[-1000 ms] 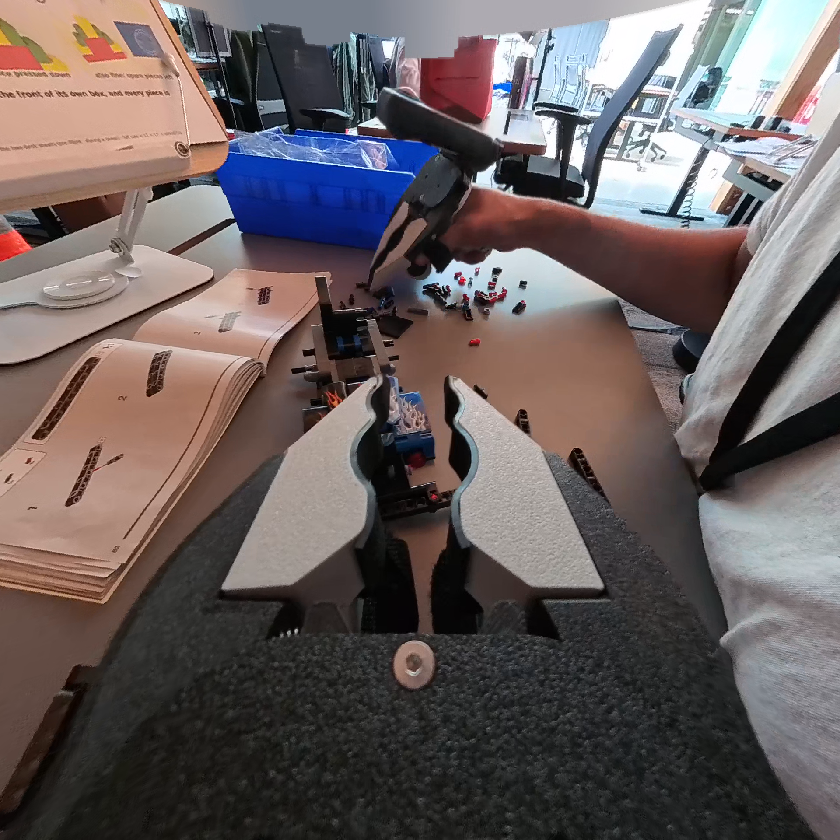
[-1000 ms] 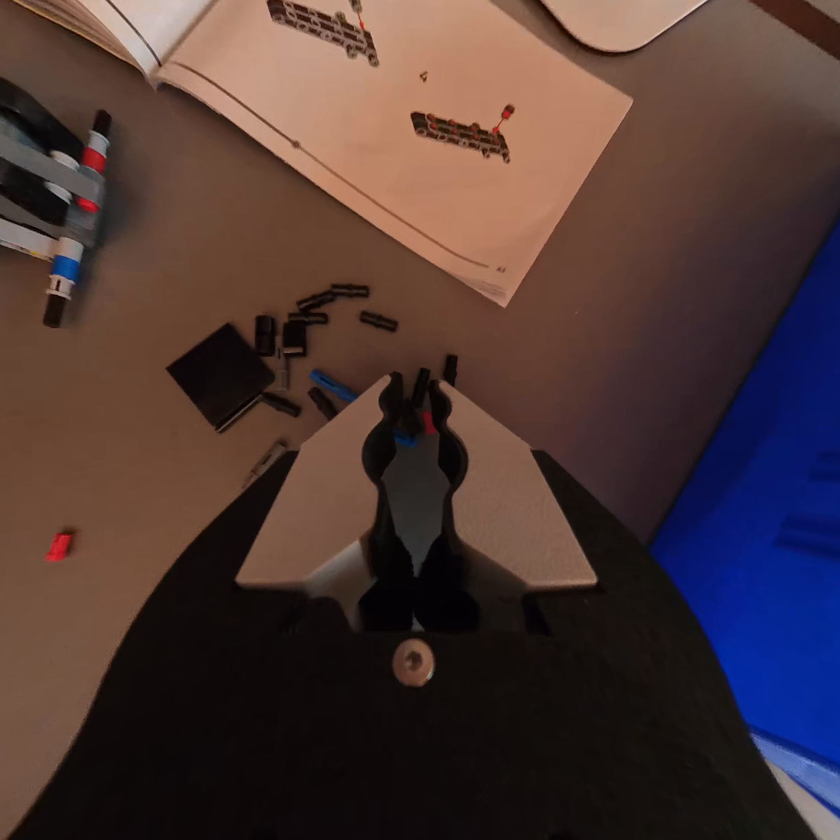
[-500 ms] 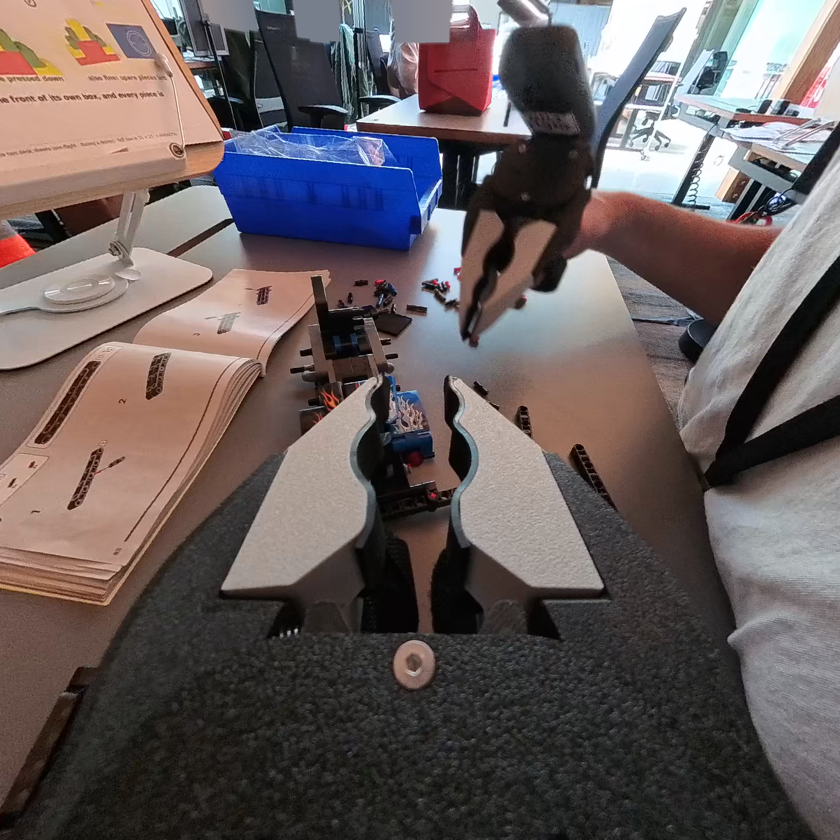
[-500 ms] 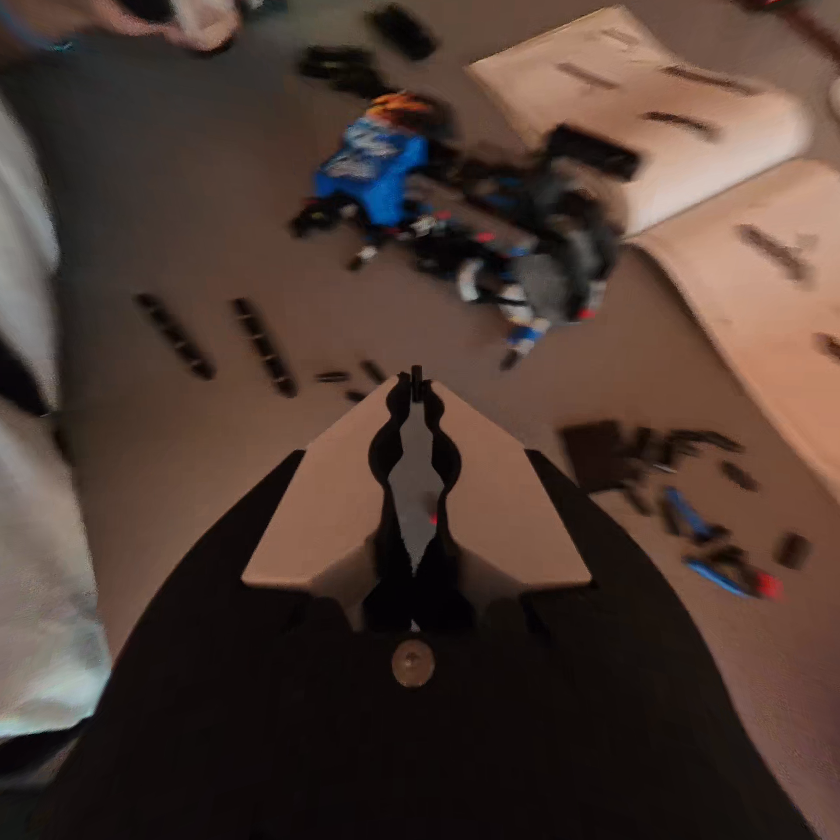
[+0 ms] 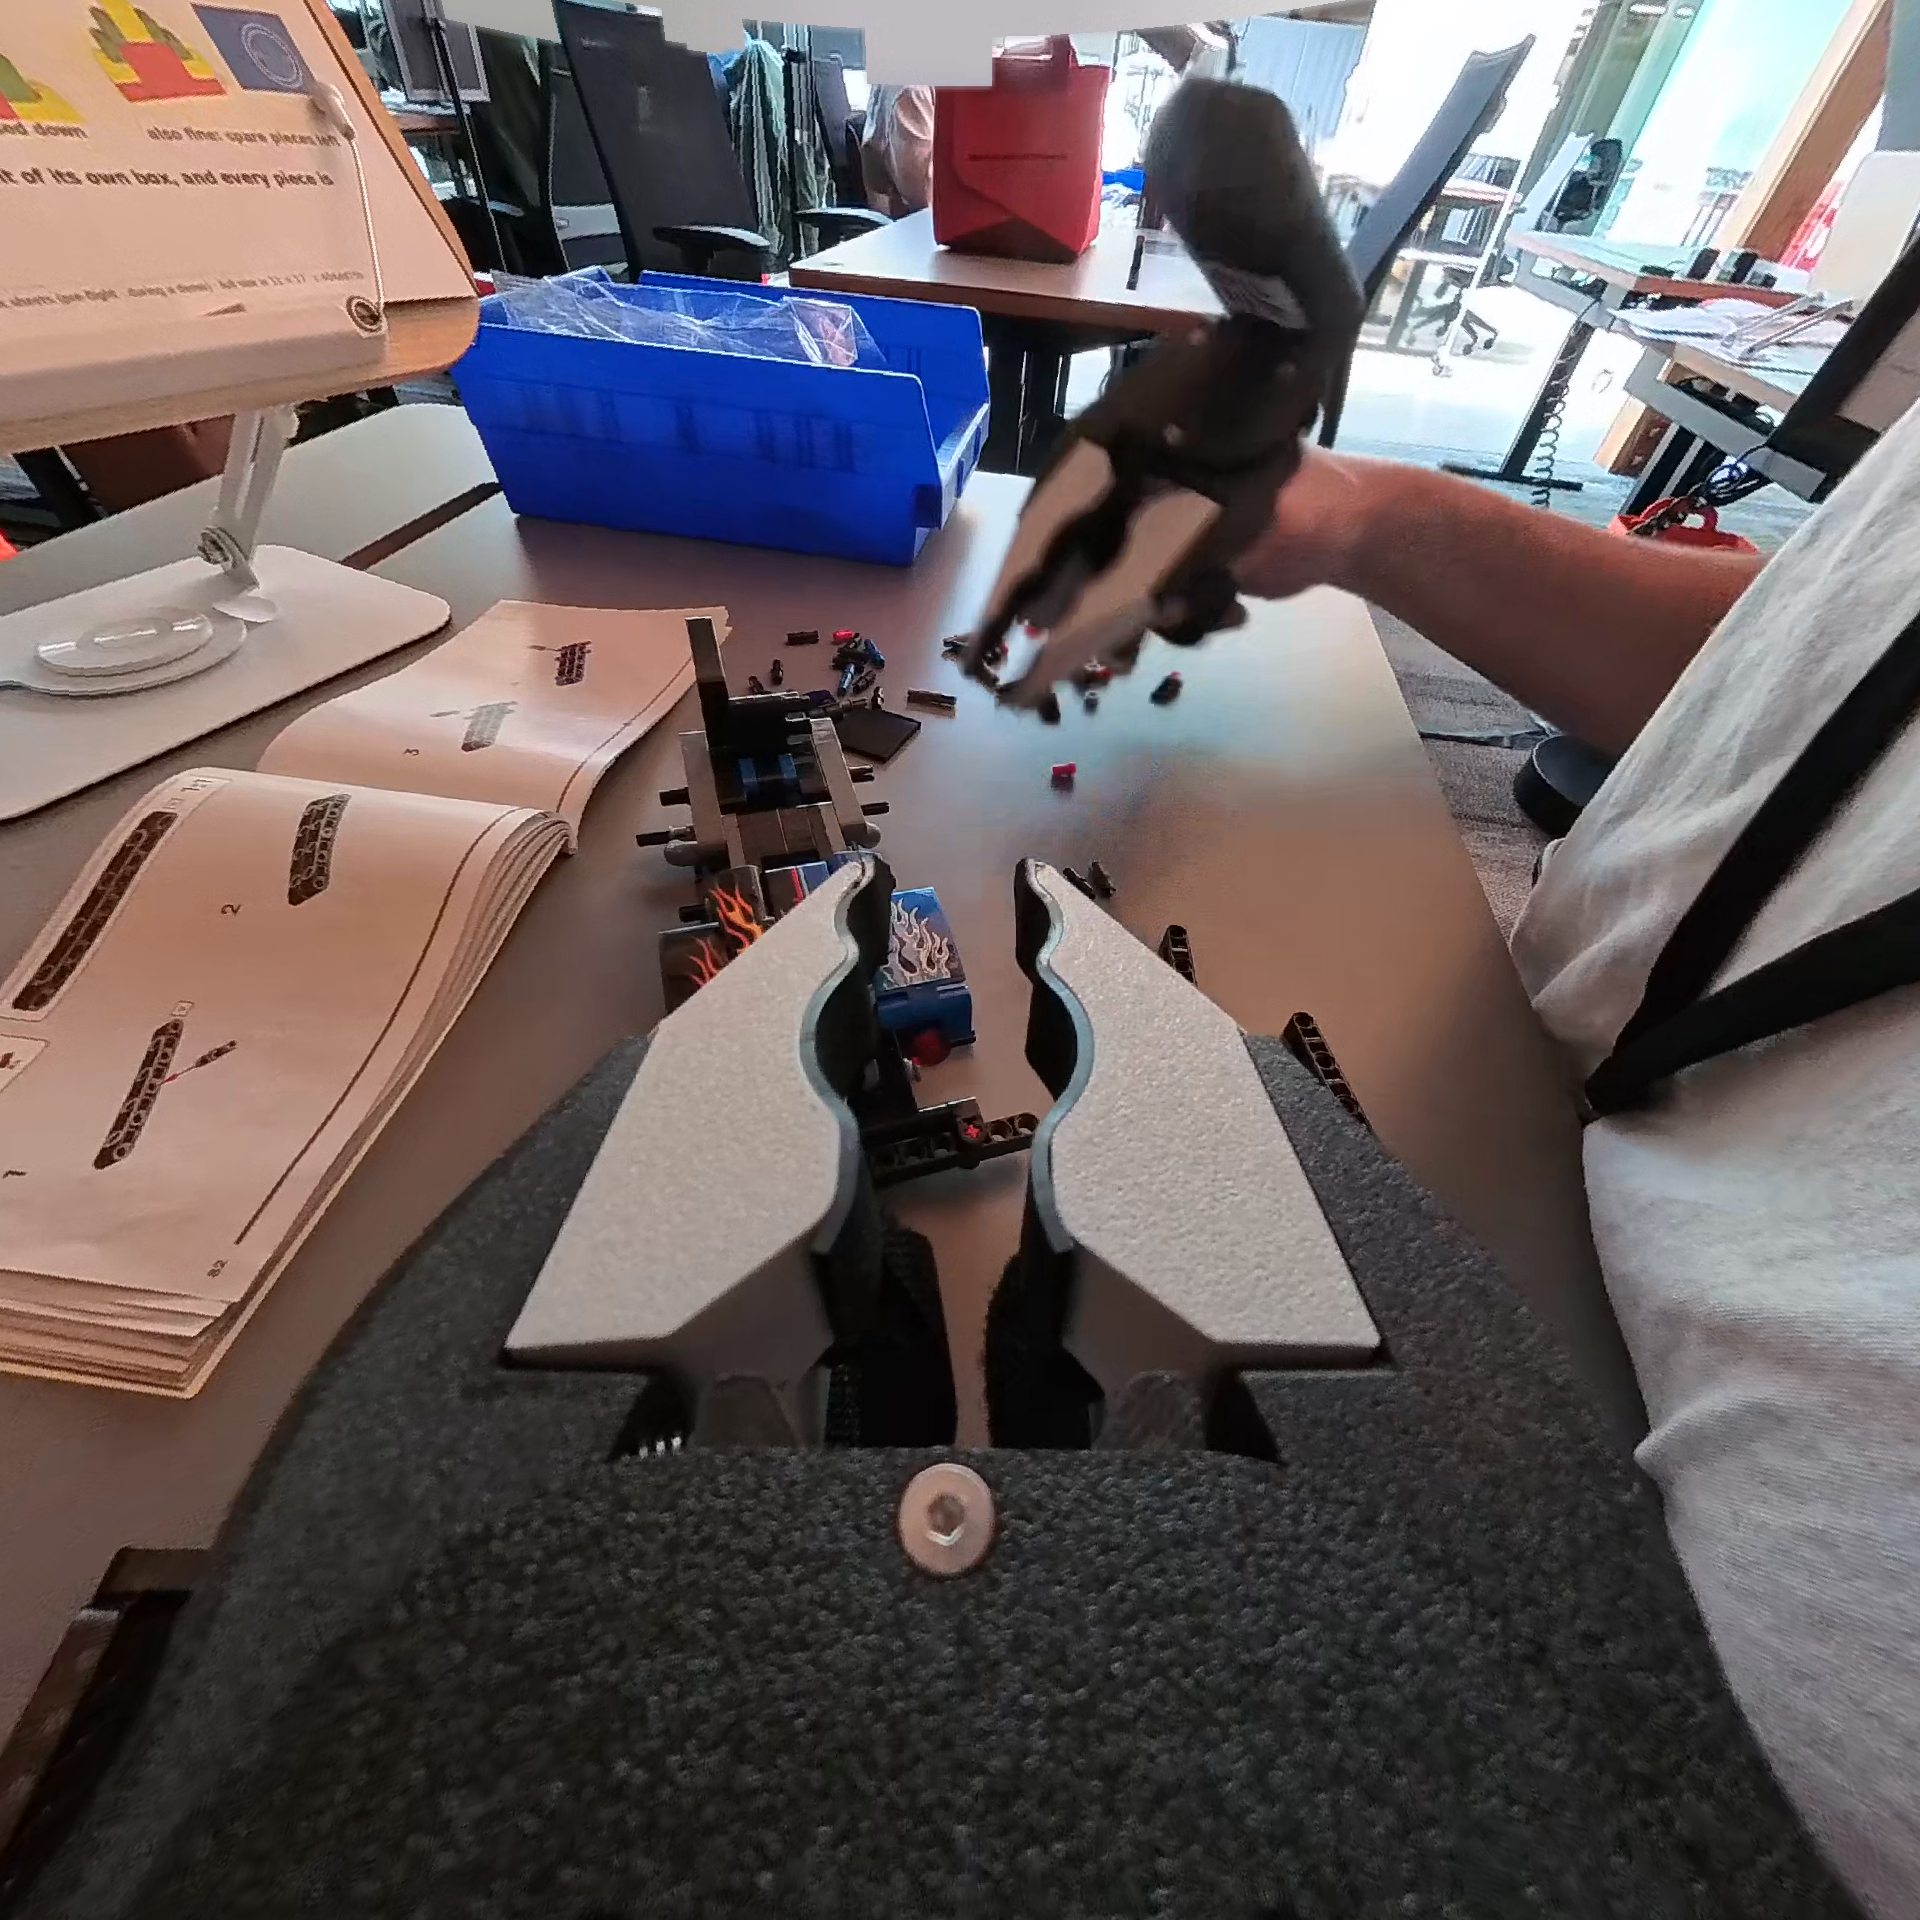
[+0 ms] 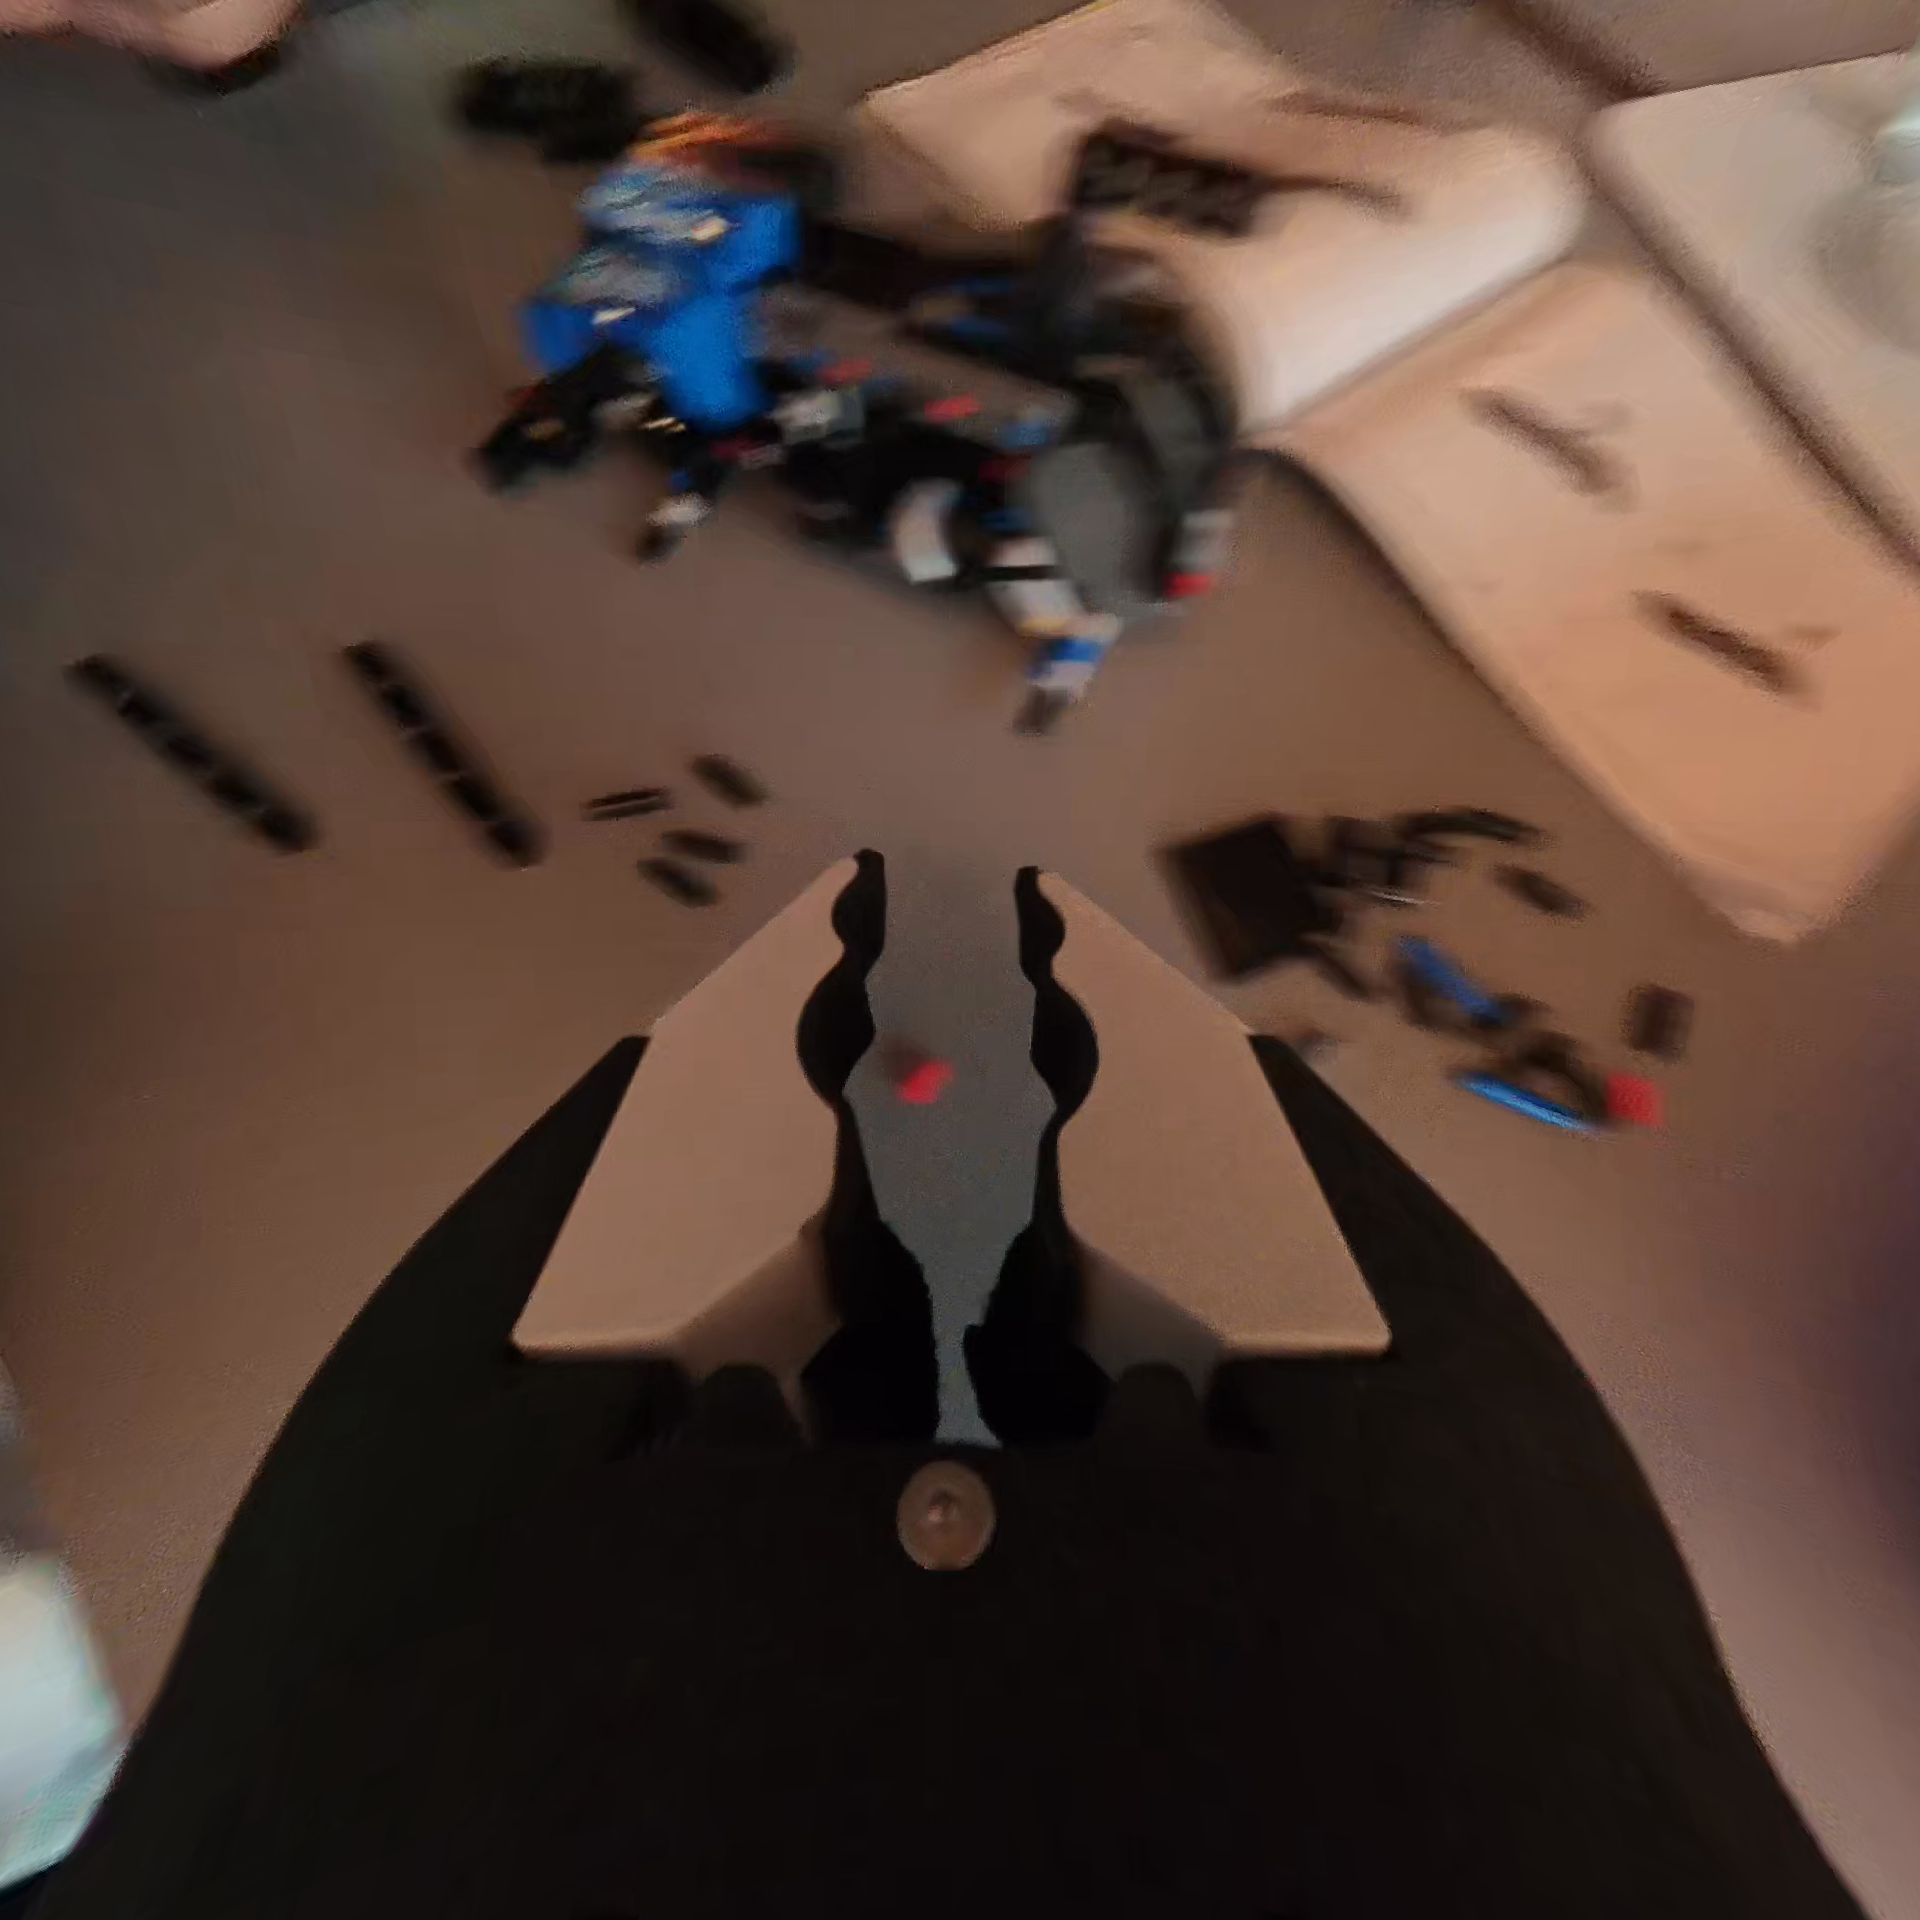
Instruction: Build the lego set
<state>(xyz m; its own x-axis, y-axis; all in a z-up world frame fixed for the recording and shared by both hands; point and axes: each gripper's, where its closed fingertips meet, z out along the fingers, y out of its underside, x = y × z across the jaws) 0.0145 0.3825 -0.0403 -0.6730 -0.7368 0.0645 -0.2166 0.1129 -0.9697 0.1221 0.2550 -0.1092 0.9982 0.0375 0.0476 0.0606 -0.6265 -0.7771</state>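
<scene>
A partly built lego model (image 5: 769, 800), black and grey with a blue flame-printed panel (image 5: 925, 966), lies on the brown table; it shows blurred in the right wrist view (image 6: 883, 416). My left gripper (image 5: 945, 883) is open, low over the model's near end, with a black beam (image 5: 956, 1132) lying between its fingers. My right gripper (image 6: 940, 873) is open and empty, held in the air above the table. In the left wrist view it (image 5: 1003, 675) hangs blurred over the loose small parts (image 5: 862, 665). A small red piece (image 6: 920, 1081) shows on the table through its gap.
An open instruction booklet (image 5: 260, 987) lies left of the model. A blue bin (image 5: 727, 436) stands at the back, and a sheet on a white stand (image 5: 208, 623) at far left. Black beams (image 5: 1325, 1060) lie right of the model. The person's torso (image 5: 1714, 935) is at right. Tip to tip, the grippers are about 20 cm apart. To reach the small red piece (image 6: 920, 1081) in a straight line is about 5 cm for my right fingers, about 20 cm for my left. It is also in sight in the left wrist view (image 5: 1067, 772).
My right gripper closed on a small black pin at the parts pile, lifted and swung over toward the model, and now stands open and empty. The left gripper has not moved.
</scene>
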